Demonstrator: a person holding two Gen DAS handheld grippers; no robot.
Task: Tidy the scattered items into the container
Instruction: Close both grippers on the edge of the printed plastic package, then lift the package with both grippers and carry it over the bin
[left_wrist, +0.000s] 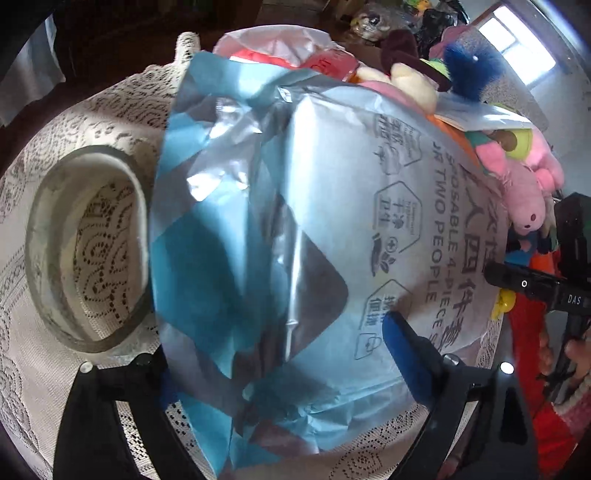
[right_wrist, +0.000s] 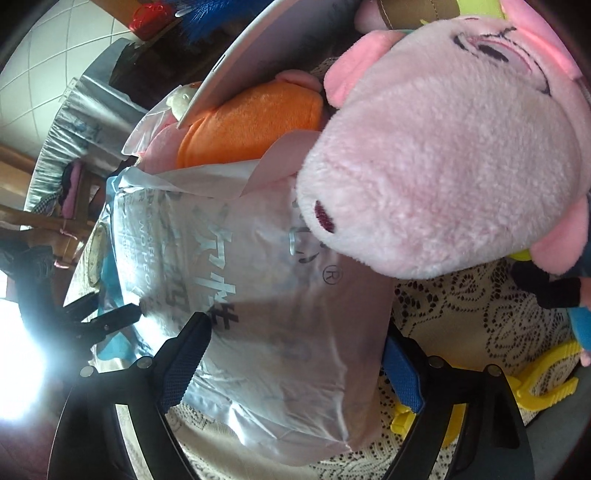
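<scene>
1. i hold both grippers over a lace-covered table (left_wrist: 33, 387), where a blue-and-silver foil packet (left_wrist: 295, 240) printed "two people 4-piece" lies flat between them.
2. my left gripper (left_wrist: 273, 354) has its jaws spread wide to either side of the packet's near edge; one blue pad (left_wrist: 410, 354) lies on top of the foil, the other is mostly hidden under it, so i judge the jaws not yet closed on anything.
3. my right gripper (right_wrist: 295, 354) straddles the opposite end of the same packet, fingers parted on both sides of it, apparently set there to share the load of a wide, floppy bag.
4. a pink pig plush (right_wrist: 443, 147) sits just above the packet in the right wrist view, overlapping its upper edge; an orange plush (right_wrist: 251, 122) lies behind, partly under a pale flat board (right_wrist: 236, 59).
5. a roll of clear tape (left_wrist: 88, 247) rests on the lace just beside the packet's left edge, and a yellow plastic piece (right_wrist: 535, 384) lies near my right finger.
6. no container is clearly visible, so i cannot tell where the packet should go; the slick foil may slip if pinched by one corner only.
</scene>
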